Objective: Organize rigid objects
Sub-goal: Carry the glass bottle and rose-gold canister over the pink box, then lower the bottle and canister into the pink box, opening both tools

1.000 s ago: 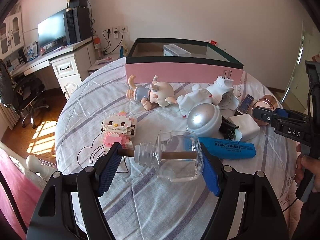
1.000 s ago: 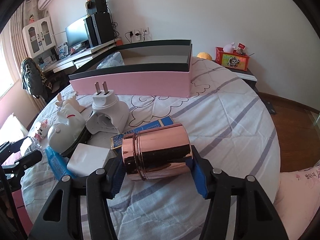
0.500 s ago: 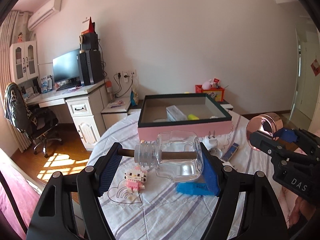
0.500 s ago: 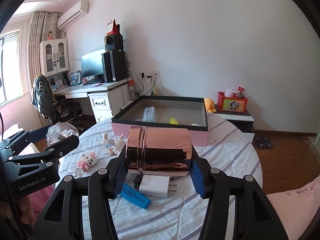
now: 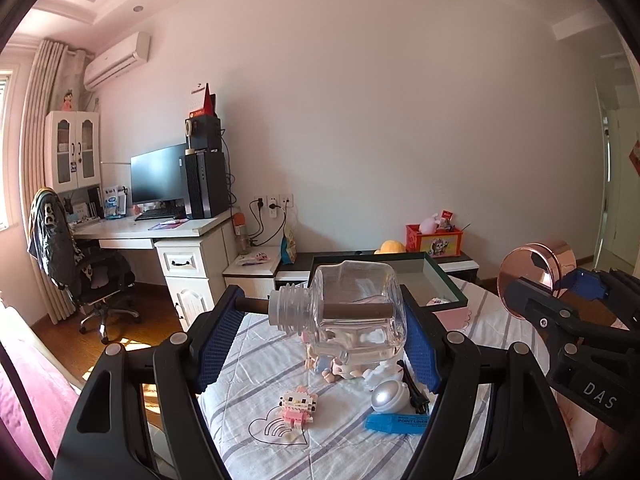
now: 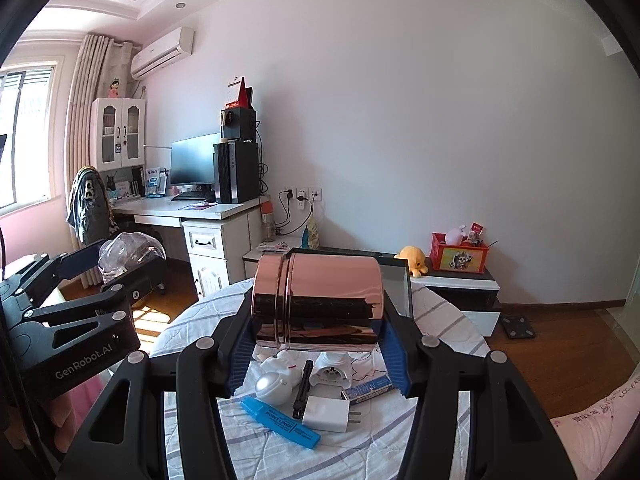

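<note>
- Left wrist view: the left tongs [image 5: 322,334] are set wide and clamped on a clear glass bottle [image 5: 352,312] that lies sideways between the blue pads, its threaded neck toward the left pad and a brown stick running through it.
- The bottle is held in the air above the tabletop [image 5: 280,456], which is covered by a striped cloth.
- Beneath it on the cloth lie a pink-and-white block figure [image 5: 298,402], a silver dome [image 5: 387,395], a blue highlighter [image 5: 398,423] and a small doll [image 5: 332,366], partly hidden by the bottle.
- Behind the bottle sits a pink box with a dark rim [image 5: 448,292].
- At the right edge the right tongs [image 5: 560,296] hold a rose-gold tin [image 5: 532,268], seen end-on.
- Right wrist view: the right tongs [image 6: 318,344] are about half open and closed on the rose-gold tin [image 6: 318,304], which lies on its side between the pads, lifted clear of the tabletop [image 6: 440,316].
- Below it are the silver dome [image 6: 272,386], the blue highlighter [image 6: 280,422], a white charger [image 6: 326,414], a white plug adapter [image 6: 332,370] and a black stick-like thing [image 6: 302,390].
- At the left, the left tongs [image 6: 116,260] carry the clear glass bottle [image 6: 128,254].
</note>
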`<control>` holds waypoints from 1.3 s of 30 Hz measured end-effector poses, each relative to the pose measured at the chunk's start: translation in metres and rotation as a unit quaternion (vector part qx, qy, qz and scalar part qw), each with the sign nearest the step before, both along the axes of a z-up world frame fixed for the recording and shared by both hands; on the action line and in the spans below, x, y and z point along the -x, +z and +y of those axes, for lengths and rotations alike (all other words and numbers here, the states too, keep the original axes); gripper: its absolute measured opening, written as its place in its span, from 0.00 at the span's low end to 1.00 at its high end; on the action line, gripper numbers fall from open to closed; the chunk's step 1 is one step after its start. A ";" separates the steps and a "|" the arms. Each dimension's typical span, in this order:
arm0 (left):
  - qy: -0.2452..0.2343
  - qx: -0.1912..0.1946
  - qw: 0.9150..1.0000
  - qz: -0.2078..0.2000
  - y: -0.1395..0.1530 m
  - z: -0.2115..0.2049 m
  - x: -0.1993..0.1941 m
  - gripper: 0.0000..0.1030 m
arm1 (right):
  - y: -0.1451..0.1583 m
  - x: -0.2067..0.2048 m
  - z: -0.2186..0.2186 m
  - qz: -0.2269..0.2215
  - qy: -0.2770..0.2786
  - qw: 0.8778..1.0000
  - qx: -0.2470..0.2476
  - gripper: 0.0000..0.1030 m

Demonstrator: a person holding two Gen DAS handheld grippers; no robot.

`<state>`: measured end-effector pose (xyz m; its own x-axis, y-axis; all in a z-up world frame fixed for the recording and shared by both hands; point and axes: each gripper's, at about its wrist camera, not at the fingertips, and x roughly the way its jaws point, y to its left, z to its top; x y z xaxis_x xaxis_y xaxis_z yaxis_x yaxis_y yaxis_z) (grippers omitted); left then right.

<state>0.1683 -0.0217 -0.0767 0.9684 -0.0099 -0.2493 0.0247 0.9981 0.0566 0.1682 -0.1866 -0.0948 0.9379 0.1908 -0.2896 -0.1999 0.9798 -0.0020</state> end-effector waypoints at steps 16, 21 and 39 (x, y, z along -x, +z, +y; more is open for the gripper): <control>-0.040 0.010 0.998 0.054 -0.008 0.001 -0.091 0.73 | 0.004 -0.080 -0.011 0.022 -0.004 0.999 0.026 0.54; -0.051 0.008 0.993 0.110 -0.025 -0.004 -0.167 0.73 | -0.009 -0.140 -0.023 0.059 -0.011 0.997 0.041 0.54; -0.057 -0.027 0.967 0.247 -0.107 -0.034 -0.334 0.75 | -0.117 -0.320 -0.040 0.244 -0.009 0.969 0.046 0.55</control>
